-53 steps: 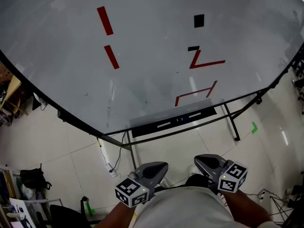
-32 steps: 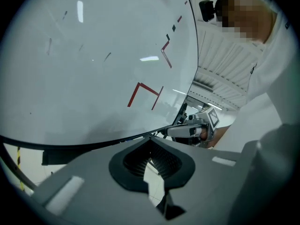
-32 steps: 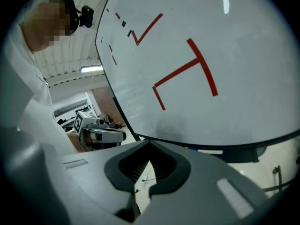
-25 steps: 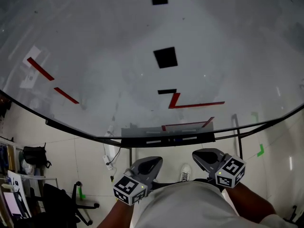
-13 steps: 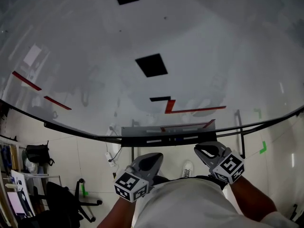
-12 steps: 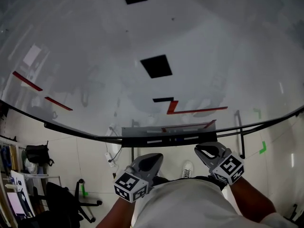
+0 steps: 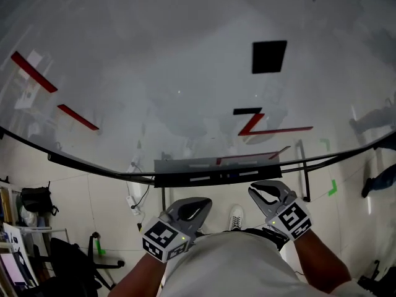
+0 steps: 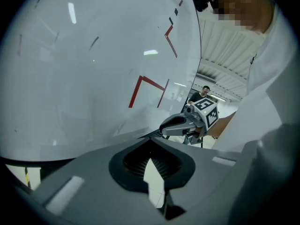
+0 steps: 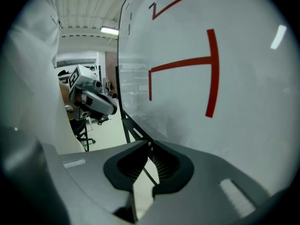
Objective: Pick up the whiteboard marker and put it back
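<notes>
A big whiteboard (image 7: 185, 73) with red lines and black squares fills the head view. Along its lower edge runs a dark tray (image 7: 179, 180) with thin white shapes lying in it, perhaps the marker (image 7: 200, 179); they are too small to tell. My left gripper (image 7: 199, 203) and right gripper (image 7: 256, 189) are held close to my body, below the tray and apart from it. Both are shut with nothing between the jaws. In the left gripper view the jaw tips (image 8: 151, 138) meet, and the right gripper (image 8: 182, 123) shows beyond. The right gripper view shows its tips (image 9: 149, 143) together and the left gripper (image 9: 93, 102) beyond.
The whiteboard stands on a metal frame with legs (image 7: 304, 172) on a tiled floor. A chair (image 7: 68, 258) and a black bag (image 7: 34, 200) are at the lower left. Green tape (image 7: 333, 187) marks the floor on the right. My shoe (image 7: 235, 215) shows between the grippers.
The head view has swung left, so the board's black squares and red marks now sit further right. Both grippers stay shut near my body, hardly moved.
</notes>
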The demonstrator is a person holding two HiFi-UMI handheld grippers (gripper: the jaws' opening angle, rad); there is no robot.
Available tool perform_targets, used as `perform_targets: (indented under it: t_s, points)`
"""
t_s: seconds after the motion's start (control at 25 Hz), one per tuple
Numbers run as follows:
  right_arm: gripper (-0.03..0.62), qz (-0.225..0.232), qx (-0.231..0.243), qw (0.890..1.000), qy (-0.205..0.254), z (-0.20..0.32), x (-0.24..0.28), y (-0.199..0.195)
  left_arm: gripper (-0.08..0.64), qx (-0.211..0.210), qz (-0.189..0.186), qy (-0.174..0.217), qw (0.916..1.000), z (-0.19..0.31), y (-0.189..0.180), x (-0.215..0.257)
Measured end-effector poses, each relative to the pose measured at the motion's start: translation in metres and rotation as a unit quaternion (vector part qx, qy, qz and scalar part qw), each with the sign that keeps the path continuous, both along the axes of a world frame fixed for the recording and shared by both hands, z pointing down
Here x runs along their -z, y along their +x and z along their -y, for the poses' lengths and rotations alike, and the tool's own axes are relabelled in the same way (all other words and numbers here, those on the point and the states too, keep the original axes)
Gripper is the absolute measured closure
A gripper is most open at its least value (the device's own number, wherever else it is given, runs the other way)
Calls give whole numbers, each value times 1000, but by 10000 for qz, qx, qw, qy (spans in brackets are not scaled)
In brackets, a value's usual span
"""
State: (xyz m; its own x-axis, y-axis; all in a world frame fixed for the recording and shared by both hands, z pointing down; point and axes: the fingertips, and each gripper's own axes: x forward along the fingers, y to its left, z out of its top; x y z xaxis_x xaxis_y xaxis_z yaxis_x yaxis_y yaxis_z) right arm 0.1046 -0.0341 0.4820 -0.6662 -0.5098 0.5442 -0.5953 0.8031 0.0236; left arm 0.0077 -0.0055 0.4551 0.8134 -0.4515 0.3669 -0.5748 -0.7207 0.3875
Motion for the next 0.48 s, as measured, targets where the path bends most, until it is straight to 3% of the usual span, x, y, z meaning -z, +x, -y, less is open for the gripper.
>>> perform_targets:
  t_s: [0.24,0.48]
  points:
    - [560,-1386,492,9879,491,-2,-19,-7,543,-46,-73,-6,10000,-4,-7,-3]
    - [560,-1814,656,9790,655,-1,-26,-11,543,-40,-87,-36,9999,-8,-14,-3]
